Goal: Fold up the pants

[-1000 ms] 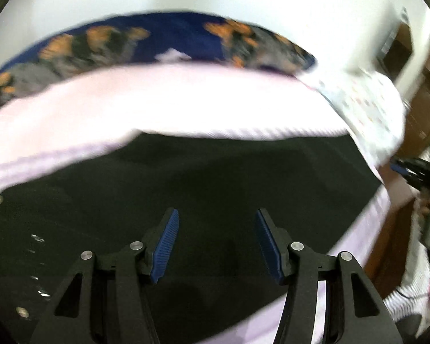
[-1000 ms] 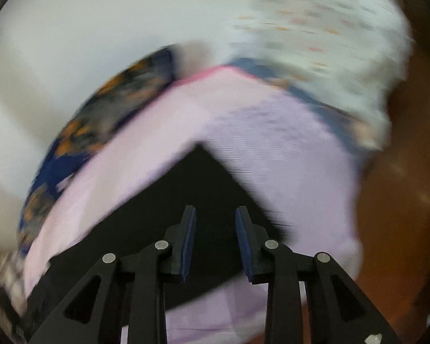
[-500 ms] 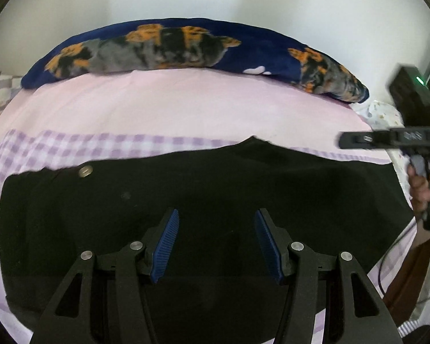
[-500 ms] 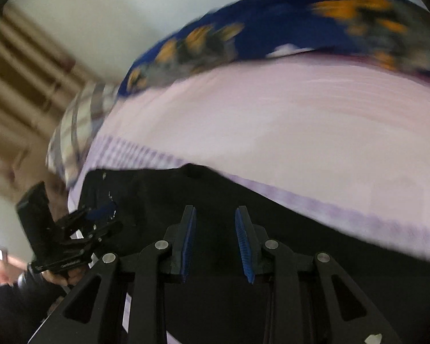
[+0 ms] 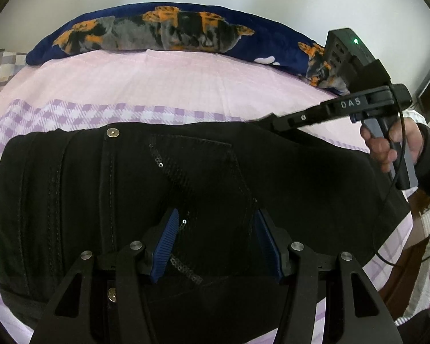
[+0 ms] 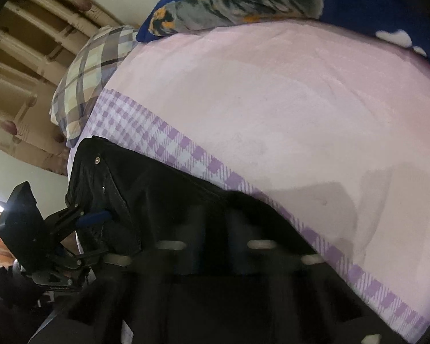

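"DAS" on right tool (image 5: 349, 103)

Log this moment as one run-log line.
stage: pre-fold | pants: flat on bed | left tongs: open over pants | right tongs: at far edge, state unclear

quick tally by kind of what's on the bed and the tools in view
black pants with sequin pocket: 1
pillows: 2, one navy orange-print pillow, one plaid pillow
two-finger tools: 2, left tool, right tool
pink sheet with purple check band: 1
total: 6
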{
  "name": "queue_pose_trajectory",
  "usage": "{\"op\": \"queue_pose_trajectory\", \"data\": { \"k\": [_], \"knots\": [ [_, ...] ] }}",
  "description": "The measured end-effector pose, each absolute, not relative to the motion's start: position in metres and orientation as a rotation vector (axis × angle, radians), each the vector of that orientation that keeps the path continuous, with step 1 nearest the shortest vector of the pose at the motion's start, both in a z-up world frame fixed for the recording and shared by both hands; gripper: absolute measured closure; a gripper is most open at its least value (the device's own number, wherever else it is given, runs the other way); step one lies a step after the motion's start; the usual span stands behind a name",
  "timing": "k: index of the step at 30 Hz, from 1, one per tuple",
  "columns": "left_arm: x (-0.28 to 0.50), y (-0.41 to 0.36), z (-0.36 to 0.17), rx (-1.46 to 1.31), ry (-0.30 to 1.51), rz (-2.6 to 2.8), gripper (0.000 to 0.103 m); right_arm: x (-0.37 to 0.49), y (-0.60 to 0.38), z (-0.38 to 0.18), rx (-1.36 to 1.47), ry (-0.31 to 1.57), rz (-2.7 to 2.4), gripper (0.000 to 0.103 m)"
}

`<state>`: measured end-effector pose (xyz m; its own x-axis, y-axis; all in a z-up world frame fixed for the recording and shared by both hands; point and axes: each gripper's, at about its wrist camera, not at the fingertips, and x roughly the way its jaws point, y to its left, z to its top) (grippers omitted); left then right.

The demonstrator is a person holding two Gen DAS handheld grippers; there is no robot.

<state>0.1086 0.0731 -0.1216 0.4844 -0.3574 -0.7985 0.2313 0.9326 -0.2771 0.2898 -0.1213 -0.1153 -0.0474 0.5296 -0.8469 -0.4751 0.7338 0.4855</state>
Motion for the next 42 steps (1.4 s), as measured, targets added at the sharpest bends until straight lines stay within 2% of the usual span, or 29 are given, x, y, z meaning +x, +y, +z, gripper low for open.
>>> {"op": "queue_pose_trajectory", "data": {
  "k": [5, 10, 14, 20, 24, 32, 42],
  "knots": [
    [0.104, 0.079, -0.124, -0.18, 0.996, -0.375, 0.047, 0.295, -0.119, -0.102, -0.016, 1.283, 0.753, 0.098],
    [0.097, 0.076, -0.126, -0.145, 0.981, -0.371, 0.047, 0.302, -0.119, -0.121, -0.012, 1.287, 0.707, 0.099],
    [0.1, 0.07, -0.124, -0.11, 0.998, -0.357, 0.047, 0.301, -0.123, -0.11, 0.009, 1.271, 0.684, 0.089],
    [0.11, 0.048, -0.089, -0.059, 0.917, -0.405, 0.045, 0.281, -0.174, -0.058, 0.074, 1.122, 0.562, 0.086],
    [0.13, 0.011, -0.077, -0.01, 0.874, -0.498, 0.044, 0.258, -0.214, -0.054, 0.112, 1.119, 0.458, 0.086],
    [0.184, -0.063, -0.107, -0.013, 0.964, -0.642, 0.044, 0.206, -0.27, -0.081, 0.204, 1.171, 0.328, 0.085],
    [0.22, -0.074, -0.132, -0.013, 1.006, -0.577, 0.044, 0.18, -0.321, -0.096, 0.281, 1.158, 0.187, 0.081]
  ]
}}
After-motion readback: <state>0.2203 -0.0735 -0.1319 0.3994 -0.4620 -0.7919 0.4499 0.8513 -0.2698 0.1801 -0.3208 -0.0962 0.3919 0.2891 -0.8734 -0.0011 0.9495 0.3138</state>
